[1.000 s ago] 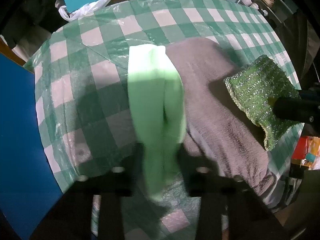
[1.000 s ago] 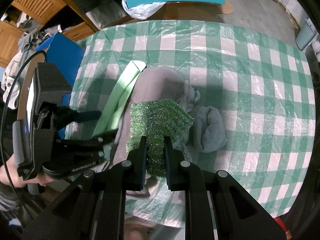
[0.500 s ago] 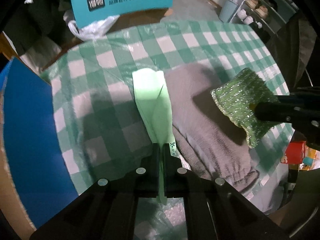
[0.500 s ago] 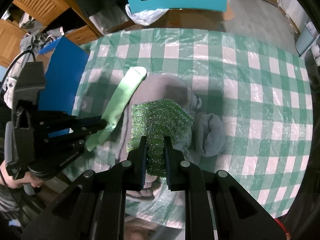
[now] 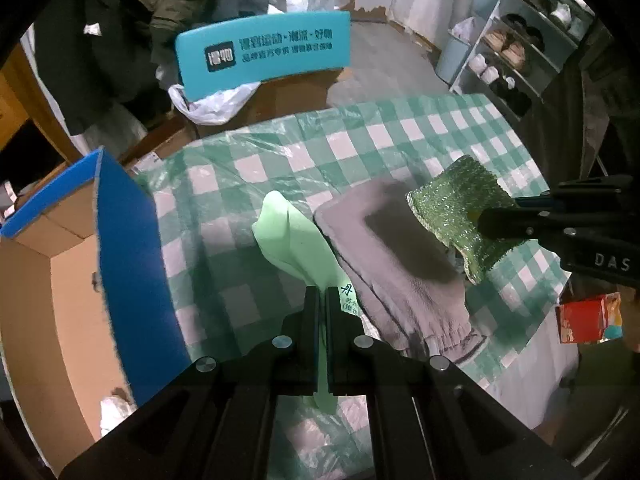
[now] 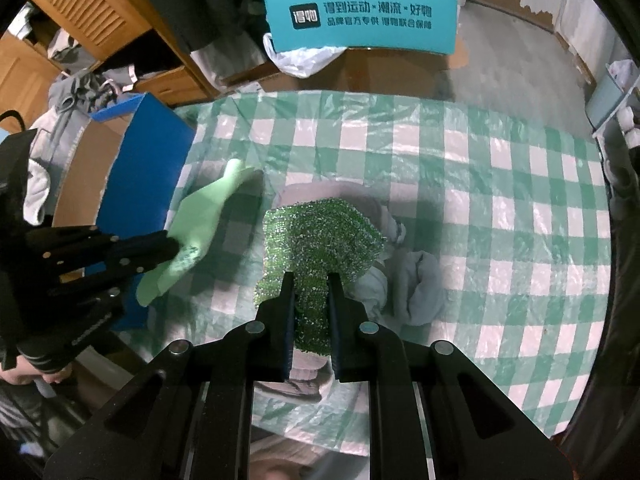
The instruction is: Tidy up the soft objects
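Note:
My left gripper (image 5: 322, 294) is shut on a pale green cloth (image 5: 294, 244) and holds it lifted above the checked table; it also shows in the right wrist view (image 6: 196, 232). My right gripper (image 6: 311, 280) is shut on a sparkly green scouring cloth (image 6: 320, 236), held above a grey towel (image 5: 384, 256) that lies on the table. The scouring cloth shows at the right of the left wrist view (image 5: 460, 212). A crumpled grey rag (image 6: 416, 284) lies beside the towel.
A green-and-white checked tablecloth (image 6: 500, 184) covers the table. An open cardboard box with blue flaps (image 5: 60, 264) stands at the table's left edge. A teal chair back (image 5: 264, 54) is beyond the far edge. A red packet (image 5: 588, 318) sits low right.
My left gripper shut on the pale green cloth, lifted it off the table and drew it left toward the box. My right gripper kept the scouring cloth and rose slightly.

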### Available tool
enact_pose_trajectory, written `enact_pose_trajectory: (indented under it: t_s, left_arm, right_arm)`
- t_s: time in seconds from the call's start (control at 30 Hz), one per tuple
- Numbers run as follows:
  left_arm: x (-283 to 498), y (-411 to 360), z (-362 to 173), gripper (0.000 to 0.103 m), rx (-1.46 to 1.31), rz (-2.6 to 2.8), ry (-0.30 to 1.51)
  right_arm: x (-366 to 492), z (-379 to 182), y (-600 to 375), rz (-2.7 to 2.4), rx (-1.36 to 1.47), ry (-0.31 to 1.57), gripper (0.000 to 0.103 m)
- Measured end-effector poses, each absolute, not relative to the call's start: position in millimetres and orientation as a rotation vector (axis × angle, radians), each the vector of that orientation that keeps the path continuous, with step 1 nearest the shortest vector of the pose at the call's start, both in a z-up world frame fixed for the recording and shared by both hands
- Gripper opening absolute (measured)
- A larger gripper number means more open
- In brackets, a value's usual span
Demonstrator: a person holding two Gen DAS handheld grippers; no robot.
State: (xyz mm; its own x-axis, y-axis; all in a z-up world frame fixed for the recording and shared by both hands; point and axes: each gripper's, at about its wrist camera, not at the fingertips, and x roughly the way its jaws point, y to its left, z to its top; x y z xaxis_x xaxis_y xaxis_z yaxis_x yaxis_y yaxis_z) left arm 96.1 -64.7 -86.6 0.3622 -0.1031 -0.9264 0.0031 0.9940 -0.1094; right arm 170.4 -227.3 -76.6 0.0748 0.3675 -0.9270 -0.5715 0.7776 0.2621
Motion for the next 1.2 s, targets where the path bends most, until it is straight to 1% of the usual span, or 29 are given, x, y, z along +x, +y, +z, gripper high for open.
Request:
enact_pose_trajectory:
  t_s: [0.77, 1.2]
  left_arm:
    - [54.6, -28.8, -29.9, 0.003, -0.114, -0.040, 1.077]
    - [27.0, -1.5, -6.1, 0.003, -0.142, -0.010, 1.021]
  right_arm:
    - [144.6, -27.9, -188.0, 0.792, -0.242, 1.221, 0.013]
    - [128.1, -9.0, -142.9, 0.867, -0.276, 1.185, 0.013]
